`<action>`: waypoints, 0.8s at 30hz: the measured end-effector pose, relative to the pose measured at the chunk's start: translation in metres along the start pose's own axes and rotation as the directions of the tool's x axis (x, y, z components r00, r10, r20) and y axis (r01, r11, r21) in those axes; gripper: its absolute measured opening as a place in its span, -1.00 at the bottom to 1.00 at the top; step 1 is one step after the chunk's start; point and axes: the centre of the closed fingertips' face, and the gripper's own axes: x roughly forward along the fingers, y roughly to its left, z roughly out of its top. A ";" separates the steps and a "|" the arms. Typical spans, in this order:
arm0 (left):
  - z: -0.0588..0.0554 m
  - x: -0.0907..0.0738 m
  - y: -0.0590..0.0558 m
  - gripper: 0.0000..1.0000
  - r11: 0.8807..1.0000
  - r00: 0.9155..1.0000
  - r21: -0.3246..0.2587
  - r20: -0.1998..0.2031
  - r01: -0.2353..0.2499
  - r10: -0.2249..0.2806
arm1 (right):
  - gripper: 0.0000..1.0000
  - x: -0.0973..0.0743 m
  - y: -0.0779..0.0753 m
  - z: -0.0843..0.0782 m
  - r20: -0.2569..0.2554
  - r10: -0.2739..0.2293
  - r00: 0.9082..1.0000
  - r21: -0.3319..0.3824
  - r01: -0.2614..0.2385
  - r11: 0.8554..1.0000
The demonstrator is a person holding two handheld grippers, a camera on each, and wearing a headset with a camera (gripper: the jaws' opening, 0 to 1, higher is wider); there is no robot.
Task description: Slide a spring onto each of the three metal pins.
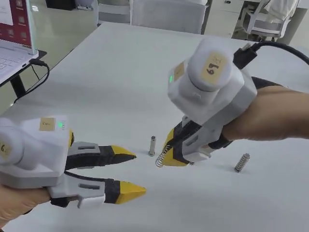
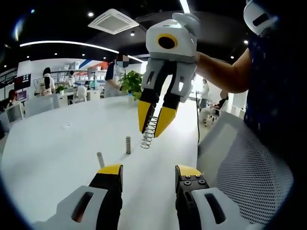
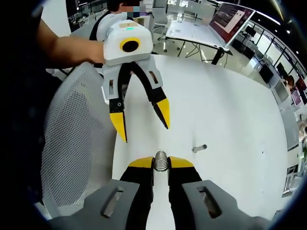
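1. Right gripper [image 1: 170,154]: fingers closed on a spring [image 1: 161,158], whose free lower end hangs close to the white tabletop [image 1: 111,87]. The right gripper view shows this spring [image 3: 161,161] clamped between the yellow tips.
2. Left gripper [image 1: 129,172]: fingers open with nothing between them, low over the near edge of the tabletop, tips pointing toward the pin.
3. Metal pin [image 1: 152,146]: upright, well in from the left edge, just beside the held spring and between the two grippers.
4. Second spring [image 1: 242,163]: lying on the tabletop, beyond the right gripper and well apart from the pin.
5. Laptop [image 1: 14,29]: beyond the far left corner.
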 end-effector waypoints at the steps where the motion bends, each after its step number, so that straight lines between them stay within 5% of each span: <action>1: 0.000 -0.001 0.001 -0.23 1.000 1.000 0.001 0.001 -0.005 0.005 | -0.84 -0.001 -0.002 -0.001 -0.002 -0.005 1.000 0.003 0.005 1.000; 24: -0.007 -0.017 0.017 0.08 0.995 0.995 -0.025 0.008 -0.098 0.099 | -0.84 -0.007 -0.056 -0.001 -0.039 -0.072 0.997 0.030 0.073 0.997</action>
